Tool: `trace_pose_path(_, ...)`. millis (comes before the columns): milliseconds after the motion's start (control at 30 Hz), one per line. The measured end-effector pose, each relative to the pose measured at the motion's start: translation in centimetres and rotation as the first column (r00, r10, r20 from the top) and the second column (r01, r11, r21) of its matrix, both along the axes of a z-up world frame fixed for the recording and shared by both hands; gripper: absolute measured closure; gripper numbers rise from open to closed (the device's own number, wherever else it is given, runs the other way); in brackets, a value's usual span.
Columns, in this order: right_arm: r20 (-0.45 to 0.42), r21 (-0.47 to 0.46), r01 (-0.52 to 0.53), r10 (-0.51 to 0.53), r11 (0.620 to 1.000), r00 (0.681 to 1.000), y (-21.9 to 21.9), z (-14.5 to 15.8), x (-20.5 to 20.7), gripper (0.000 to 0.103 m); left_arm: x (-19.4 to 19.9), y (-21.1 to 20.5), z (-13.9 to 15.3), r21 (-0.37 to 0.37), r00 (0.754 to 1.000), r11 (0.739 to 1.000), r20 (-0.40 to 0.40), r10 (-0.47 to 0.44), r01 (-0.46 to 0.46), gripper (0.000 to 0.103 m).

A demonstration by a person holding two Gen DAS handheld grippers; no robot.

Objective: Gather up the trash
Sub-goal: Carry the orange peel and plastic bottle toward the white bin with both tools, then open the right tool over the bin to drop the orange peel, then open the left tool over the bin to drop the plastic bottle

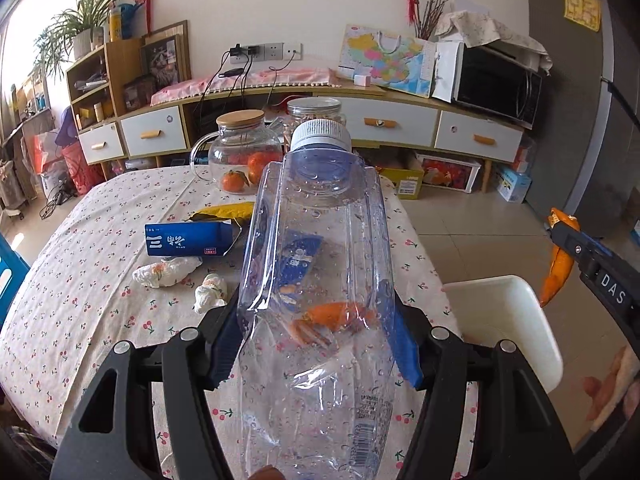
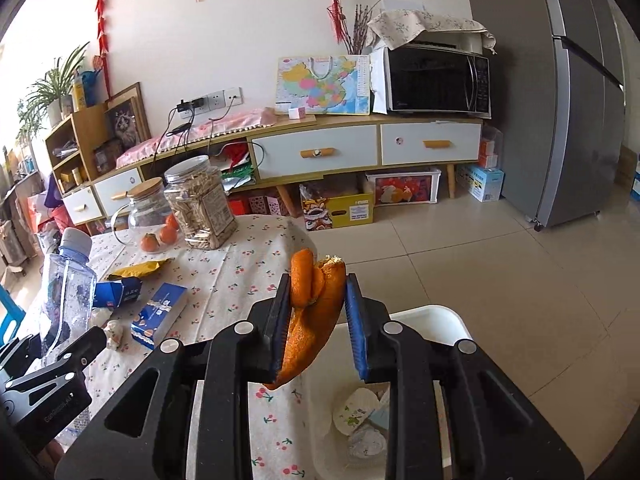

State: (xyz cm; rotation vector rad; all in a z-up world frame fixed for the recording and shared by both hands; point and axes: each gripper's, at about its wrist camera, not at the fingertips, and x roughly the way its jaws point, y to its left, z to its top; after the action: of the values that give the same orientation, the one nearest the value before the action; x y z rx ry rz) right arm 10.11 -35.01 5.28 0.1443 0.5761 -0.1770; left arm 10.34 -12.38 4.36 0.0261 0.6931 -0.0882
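My left gripper is shut on an empty clear plastic bottle with a pale cap, held above the table; the bottle also shows in the right wrist view. My right gripper is shut on an orange peel, held over the white trash bin beside the table; the peel also shows in the left wrist view. The bin holds crumpled paper. On the table lie a blue carton, crumpled tissues, a yellow wrapper and a blue box.
The table has a cherry-print cloth. At its far end stand a glass pitcher with oranges and a clear snack jar. A long cabinet, microwave and fridge stand beyond.
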Motion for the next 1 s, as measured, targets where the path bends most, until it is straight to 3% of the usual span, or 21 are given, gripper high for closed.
trace_pose_path(133, -0.043, -0.005, 0.064, -0.064, 0.998, 0.997, -2.5, -0.6, 0.2, 0.078, -0.2, -1.9, -0.1, 0.013, 0.999, 0.999, -0.001, -0.034, 0.034, 0.041)
trace_pose_path(200, -0.100, 0.003, 0.084, -0.083, 0.996, 0.992, -3.6, -1.4, 0.7, 0.063, -0.2, -2.8, -0.2, 0.017, 0.999, 0.999, -0.004, -0.052, 0.052, 0.041)
trace_pose_path(233, -0.109, 0.016, 0.108, -0.106, 0.994, 0.988, -4.2, -1.7, 0.6, 0.044, -0.3, -3.3, -0.2, 0.021, 0.998, 0.998, -0.004, -0.061, 0.061, 0.041)
trace_pose_path(267, -0.104, 0.032, 0.133, -0.129, 0.991, 0.986, -4.8, -1.8, 0.4, 0.037, -0.3, -3.9, -0.3, 0.025, 0.998, 0.997, -0.004, -0.071, 0.071, 0.041)
trace_pose_path(333, -0.100, 0.038, 0.163, -0.159, 0.986, 0.982, -5.7, -1.6, 0.0, 0.034, -0.3, -5.1, -0.2, 0.032, 0.996, 0.995, -0.005, -0.091, 0.092, 0.041)
trace_pose_path(433, -0.041, 0.012, 0.244, -0.243, 0.970, 0.969, -7.0, -0.7, -1.3, 0.014, -0.2, -6.7, 0.0, 0.034, 0.993, 0.992, -0.003, -0.121, 0.121, 0.041)
trace_pose_path(667, 0.014, -0.009, 0.372, -0.372, 0.928, 0.928, -10.7, 0.7, -3.6, 0.007, 0.3, -11.3, 0.3, 0.028, 0.978, 0.978, -0.011, -0.207, 0.207, 0.041)
trace_pose_path(1000, -0.019, 0.045, 0.506, -0.505, 0.862, 0.863, -16.1, 1.0, -5.8, 0.007, 0.7, -17.7, -0.5, 0.006, 0.950, 0.951, -0.054, -0.309, 0.309, 0.040)
